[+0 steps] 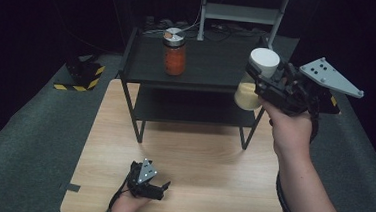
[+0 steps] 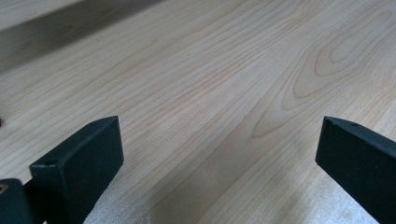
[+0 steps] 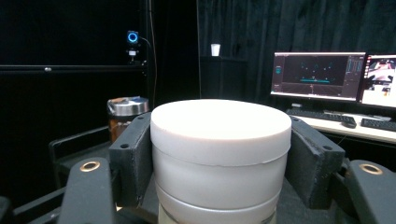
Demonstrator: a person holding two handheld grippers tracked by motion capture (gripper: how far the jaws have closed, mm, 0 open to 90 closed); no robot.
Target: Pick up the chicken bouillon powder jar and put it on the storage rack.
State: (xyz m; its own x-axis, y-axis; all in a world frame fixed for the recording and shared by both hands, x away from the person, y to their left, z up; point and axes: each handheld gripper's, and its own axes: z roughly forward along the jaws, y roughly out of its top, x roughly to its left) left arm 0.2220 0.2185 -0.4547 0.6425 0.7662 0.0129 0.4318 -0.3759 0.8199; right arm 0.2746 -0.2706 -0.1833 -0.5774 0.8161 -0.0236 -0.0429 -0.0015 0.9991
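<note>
The tabletop (image 1: pixel 192 156) is pale wood with clear grain, and grey carpet lies around it under black curtains. At its far side stands a black two-level shelf (image 1: pixel 203 67); on the shelf top, toward the left, stands a jar with orange contents (image 1: pixel 174 51). The right claw (image 1: pixel 264 80) is clenched on the white lid of a jar with pale contents (image 1: pixel 256 80), held in the air at the right end of the shelf. The left claw (image 1: pixel 162 188) rests low on the near tabletop, its jaws released and wide apart. Behind, monitors (image 3: pixel 317 74) glow on a desk.
</note>
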